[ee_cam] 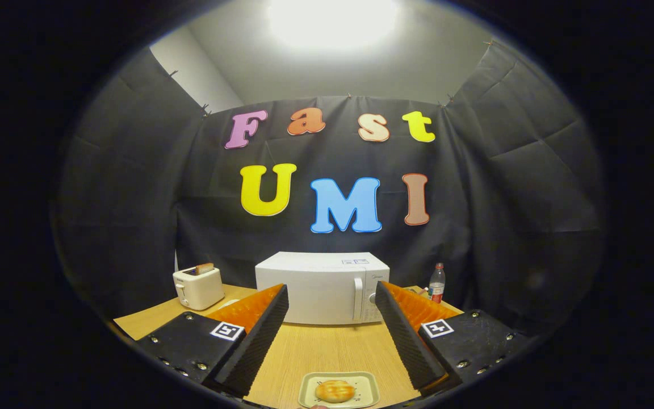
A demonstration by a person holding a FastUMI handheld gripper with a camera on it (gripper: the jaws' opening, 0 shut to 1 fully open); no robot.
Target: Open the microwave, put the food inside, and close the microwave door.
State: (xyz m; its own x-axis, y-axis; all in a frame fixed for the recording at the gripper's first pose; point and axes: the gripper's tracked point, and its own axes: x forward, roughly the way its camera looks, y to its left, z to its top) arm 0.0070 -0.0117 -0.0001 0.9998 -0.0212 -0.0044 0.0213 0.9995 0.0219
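Observation:
A white microwave [321, 287] stands at the back of the wooden table [327, 349], its door shut, with the handle and dials on its right side. On the near part of the table lies a pale square plate [361, 397] holding a golden bun [335, 391]. My gripper [332, 298] is open, its fingers spread wide. The plate lies low between the fingers, close to their base. The microwave stands beyond the fingertips, and nothing is held between them.
A white toaster [197, 287] with a slice of bread in it sits to the left of the microwave. A plastic bottle [437, 282] with a red label stands to the microwave's right, near the table's back corner. Black cloth walls close in the booth.

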